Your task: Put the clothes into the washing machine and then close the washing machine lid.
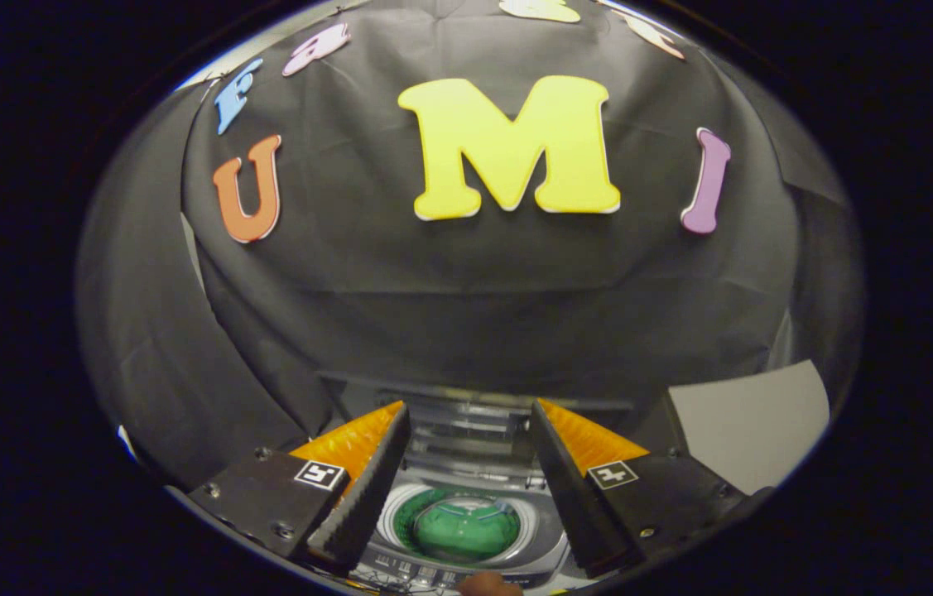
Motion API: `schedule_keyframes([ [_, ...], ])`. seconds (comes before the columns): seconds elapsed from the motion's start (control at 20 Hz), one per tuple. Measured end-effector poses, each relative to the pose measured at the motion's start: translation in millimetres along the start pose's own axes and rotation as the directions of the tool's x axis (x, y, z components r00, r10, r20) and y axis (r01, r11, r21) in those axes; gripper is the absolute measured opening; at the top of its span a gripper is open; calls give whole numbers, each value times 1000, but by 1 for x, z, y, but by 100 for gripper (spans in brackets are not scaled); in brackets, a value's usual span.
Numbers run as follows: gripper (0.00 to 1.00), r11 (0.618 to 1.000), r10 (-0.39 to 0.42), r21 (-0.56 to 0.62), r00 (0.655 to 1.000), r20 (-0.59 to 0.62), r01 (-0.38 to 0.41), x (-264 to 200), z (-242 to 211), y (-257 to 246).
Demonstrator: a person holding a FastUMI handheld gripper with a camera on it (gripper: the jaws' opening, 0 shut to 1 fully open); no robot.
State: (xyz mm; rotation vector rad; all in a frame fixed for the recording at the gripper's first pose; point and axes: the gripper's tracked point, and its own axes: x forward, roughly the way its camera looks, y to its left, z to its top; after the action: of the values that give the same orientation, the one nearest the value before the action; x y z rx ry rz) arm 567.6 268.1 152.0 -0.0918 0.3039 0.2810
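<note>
A small top-loading washing machine [466, 484] sits low between and below my fingers, against the black cloth wall. Its round drum opening holds a green garment [466, 528]. The lid [470, 426] stands raised at the back of the machine, just beyond my fingertips. My gripper [470, 407] hovers above the machine, open, with a wide gap and nothing between the fingers.
A grey panel [752, 422] stands to the right of the machine. A row of buttons [408, 571] lines the machine's front edge, and a fingertip [487, 584] of a person shows just in front of it. Black cloth hangs behind and to the left.
</note>
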Motion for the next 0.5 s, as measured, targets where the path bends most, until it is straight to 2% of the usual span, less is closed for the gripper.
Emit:
schedule_keyframes([
  [0.2, 92, 999, -29, -29, 1000, -7, 29, 43, 23, -9],
  [0.5, 92, 999, -27, 24, 996, -87, 29, 117, 8, -11],
])
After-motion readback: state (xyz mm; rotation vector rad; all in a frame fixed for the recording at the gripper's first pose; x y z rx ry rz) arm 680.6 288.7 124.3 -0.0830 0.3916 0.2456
